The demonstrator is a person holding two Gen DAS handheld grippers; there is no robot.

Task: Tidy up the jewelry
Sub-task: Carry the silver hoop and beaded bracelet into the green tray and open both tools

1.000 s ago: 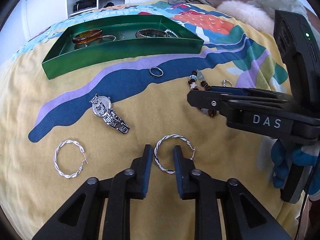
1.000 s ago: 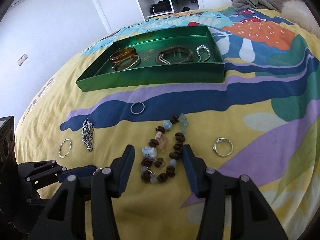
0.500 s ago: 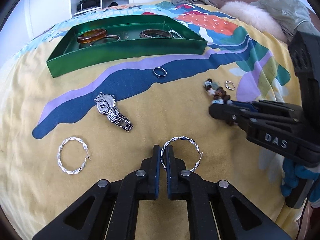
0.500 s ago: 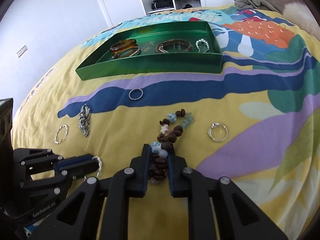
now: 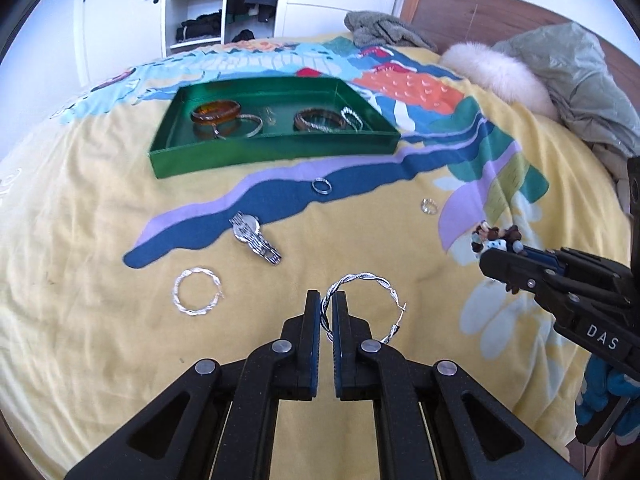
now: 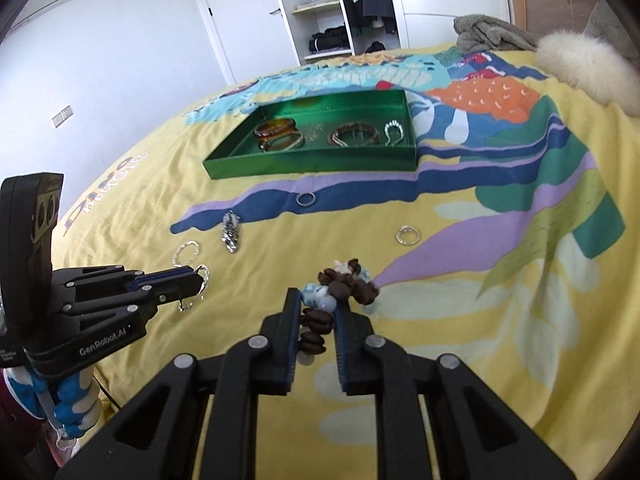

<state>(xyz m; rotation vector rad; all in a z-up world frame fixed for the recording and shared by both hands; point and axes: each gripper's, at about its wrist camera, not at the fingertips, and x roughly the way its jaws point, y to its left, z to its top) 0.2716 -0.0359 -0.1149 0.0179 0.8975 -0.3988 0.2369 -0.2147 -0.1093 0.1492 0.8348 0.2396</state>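
Now the left gripper (image 5: 326, 312) pinches a twisted silver hoop earring (image 5: 362, 306) by its rim; the right gripper (image 6: 318, 306) clamps a brown-and-blue beaded bracelet (image 6: 340, 290) — both raised above the yellow bedspread (image 5: 100, 240). Straight ahead, well apart, lies the green tray (image 5: 276, 150), long side crosswise — bangles (image 5: 216, 112) and bracelets inside.
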